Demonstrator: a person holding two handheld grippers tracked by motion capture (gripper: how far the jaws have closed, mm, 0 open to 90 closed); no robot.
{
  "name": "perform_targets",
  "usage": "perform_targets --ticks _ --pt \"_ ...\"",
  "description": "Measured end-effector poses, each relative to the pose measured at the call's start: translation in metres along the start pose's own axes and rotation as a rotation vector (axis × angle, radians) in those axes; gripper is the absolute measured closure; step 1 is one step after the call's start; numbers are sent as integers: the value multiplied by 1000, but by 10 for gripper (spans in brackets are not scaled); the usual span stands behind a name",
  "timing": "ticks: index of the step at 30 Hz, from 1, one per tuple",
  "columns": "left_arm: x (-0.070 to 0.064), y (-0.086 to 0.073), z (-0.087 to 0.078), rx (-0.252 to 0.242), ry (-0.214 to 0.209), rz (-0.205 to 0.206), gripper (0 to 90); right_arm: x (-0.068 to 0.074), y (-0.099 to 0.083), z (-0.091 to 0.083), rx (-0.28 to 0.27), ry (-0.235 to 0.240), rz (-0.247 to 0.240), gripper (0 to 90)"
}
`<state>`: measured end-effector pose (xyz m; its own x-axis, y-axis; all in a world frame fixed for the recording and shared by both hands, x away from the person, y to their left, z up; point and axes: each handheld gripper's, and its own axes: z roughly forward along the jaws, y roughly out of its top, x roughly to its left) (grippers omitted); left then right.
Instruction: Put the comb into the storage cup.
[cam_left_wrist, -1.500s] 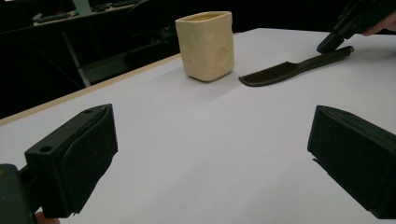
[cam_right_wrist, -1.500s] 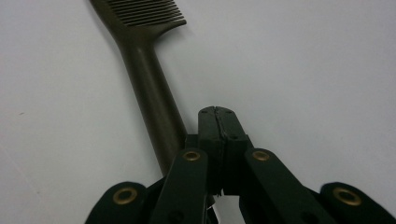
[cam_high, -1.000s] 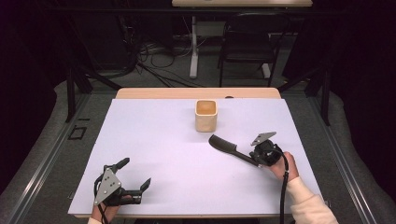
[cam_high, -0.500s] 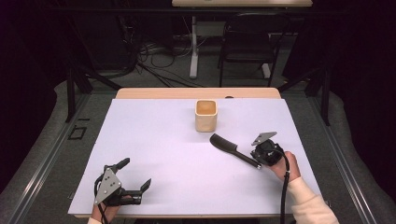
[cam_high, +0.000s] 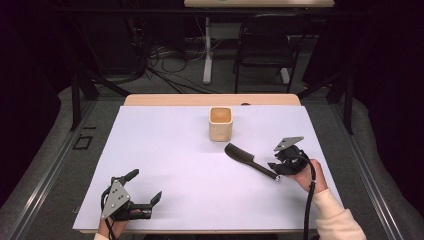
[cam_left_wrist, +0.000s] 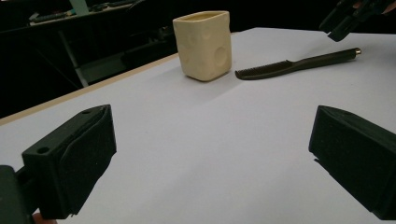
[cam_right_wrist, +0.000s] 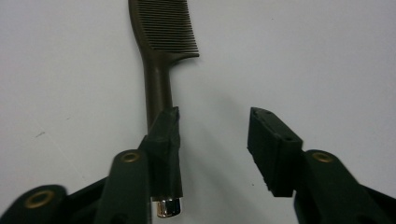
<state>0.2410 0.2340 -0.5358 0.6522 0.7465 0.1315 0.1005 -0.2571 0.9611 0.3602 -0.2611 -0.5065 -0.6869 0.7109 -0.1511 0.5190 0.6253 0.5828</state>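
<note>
Black comb (cam_high: 247, 160) lies flat mid-right, right gripper (cam_high: 278, 167) jaws apart over its handle to grab; left gripper (cam_high: 145, 189) jaws apart, idle lower left.

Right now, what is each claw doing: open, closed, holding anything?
Left claw: open, holding nothing.
Right claw: open, over the handle of the dark plastic comb, not gripping it.

- Right gripper (cam_high: 276, 164) was matte black, brass-ringed screws at its arm pivots, grey three-cornered plate on top.
- Black cable trailed past a cream sleeve (cam_high: 334, 220).
- Left gripper (cam_high: 145, 189) matched: black, grey plate.
</note>
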Motion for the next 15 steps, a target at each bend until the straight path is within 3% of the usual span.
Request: perform_targets --ticks 1,4,10,15 --pt "0 0 -1 -5 9 5 7 1 1 0 -5 -11 5 388" --pt "0 0 -1 -6 11 5 7 2 4 -1 -4 0 7 283" --pt "0 0 -1 -7 11 4 7 5 8 -2 -8 33 0 158" --pt "0 1 0 -8 15 5 7 9 11 -2 -3 40 -26 120"
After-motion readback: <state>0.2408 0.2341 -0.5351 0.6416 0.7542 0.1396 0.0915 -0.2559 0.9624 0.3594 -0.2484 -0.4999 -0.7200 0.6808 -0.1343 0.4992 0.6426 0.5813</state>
